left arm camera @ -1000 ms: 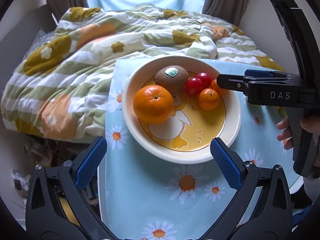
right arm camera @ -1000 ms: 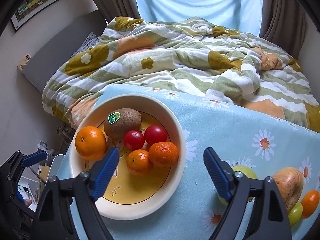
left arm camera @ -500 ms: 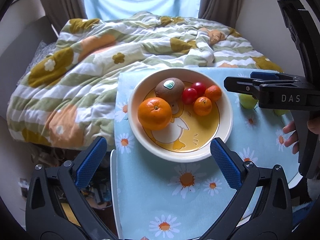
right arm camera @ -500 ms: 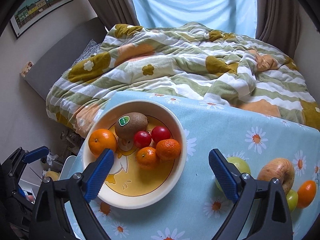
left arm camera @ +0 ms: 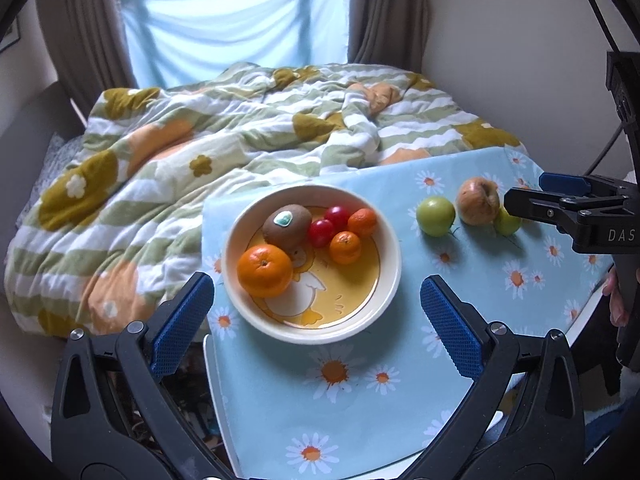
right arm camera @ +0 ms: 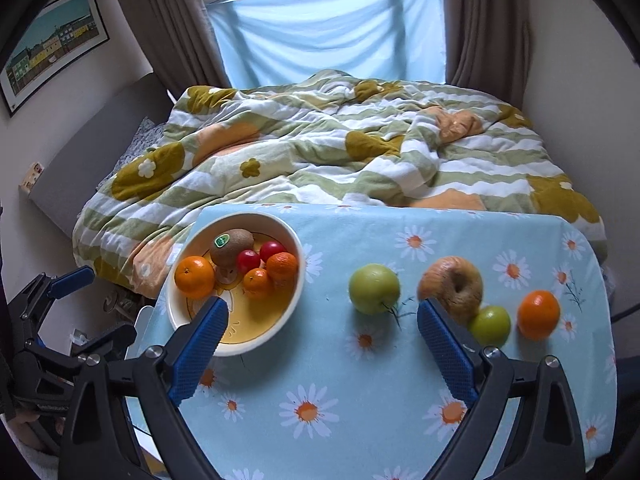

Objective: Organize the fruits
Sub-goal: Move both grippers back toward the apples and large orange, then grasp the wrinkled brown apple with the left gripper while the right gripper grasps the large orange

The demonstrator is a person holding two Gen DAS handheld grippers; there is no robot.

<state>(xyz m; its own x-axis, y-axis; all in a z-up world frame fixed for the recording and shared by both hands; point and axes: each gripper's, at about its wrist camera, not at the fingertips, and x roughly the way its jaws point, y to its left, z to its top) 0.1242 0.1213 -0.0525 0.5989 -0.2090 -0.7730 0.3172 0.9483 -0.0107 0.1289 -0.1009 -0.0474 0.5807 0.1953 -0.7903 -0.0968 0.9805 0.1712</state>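
My right hand-held gripper (right arm camera: 318, 342) hangs above the worktop (right arm camera: 328, 420) with its blue pads spread wide and nothing between them. My left hand-held gripper (left arm camera: 316, 316) is likewise wide open and empty, and the bowl (left arm camera: 390, 280) sits just past its pads, framed between them.

Taking the bowl as the landmark: inside it a big orange (right arm camera: 195, 277) lies at the left, a kiwi (right arm camera: 232, 247) with a green sticker behind that, two red tomatoes (right arm camera: 248, 261) in the middle, and two small mandarins (right arm camera: 282, 266) at the right.

To the right of the bowl, loose on the daisy cloth, come a green apple (right arm camera: 374, 289), straight ahead of my right hand-held gripper's open gap, then a brownish apple (right arm camera: 454, 285) just beyond its right pad, a small green fruit (right arm camera: 490, 325) touching that one, and a lone orange (right arm camera: 538, 314) farthest right.

Beyond the bowl lies a bed with a striped quilt (right arm camera: 320, 152).
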